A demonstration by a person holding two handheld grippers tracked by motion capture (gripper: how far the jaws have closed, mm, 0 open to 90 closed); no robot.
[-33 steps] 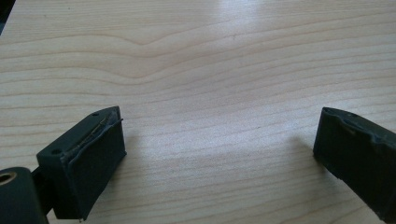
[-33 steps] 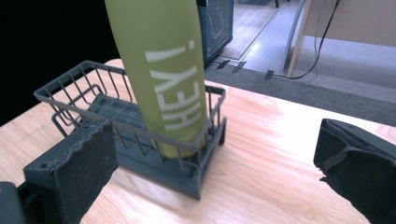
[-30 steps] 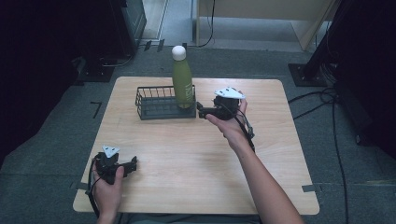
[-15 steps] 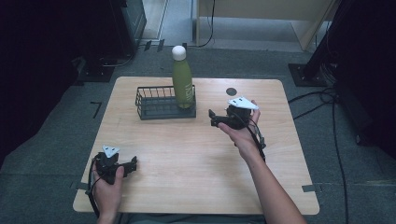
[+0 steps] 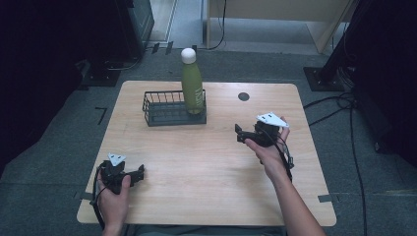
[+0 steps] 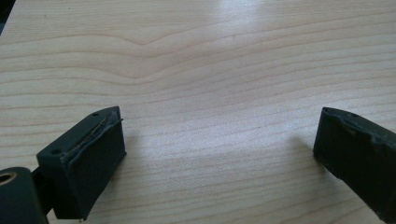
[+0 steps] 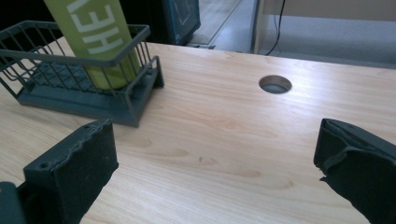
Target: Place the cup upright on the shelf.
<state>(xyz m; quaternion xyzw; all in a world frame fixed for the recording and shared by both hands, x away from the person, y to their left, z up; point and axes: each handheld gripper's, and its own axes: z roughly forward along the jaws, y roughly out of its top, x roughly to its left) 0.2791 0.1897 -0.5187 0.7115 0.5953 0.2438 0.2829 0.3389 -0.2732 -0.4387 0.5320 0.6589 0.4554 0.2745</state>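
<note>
Both tools are gaping empty, the right tool (image 5: 239, 134) backing away from the bottle (image 5: 193, 88) now standing in the basket (image 5: 169, 118), the left tool (image 5: 139, 173) idling on the worktop (image 5: 206, 172).

1. Green bottle (image 7: 95, 35), right gripper view: large white capital letters run along its side; "HEN" can be read, and the word is cut off by the upper edge of the frame.
2. The same green bottle (image 5: 193, 87), high view, standing at the 3 o'clock end of the wire basket (image 5: 164, 114): white lettering shows, too small to read.
</note>
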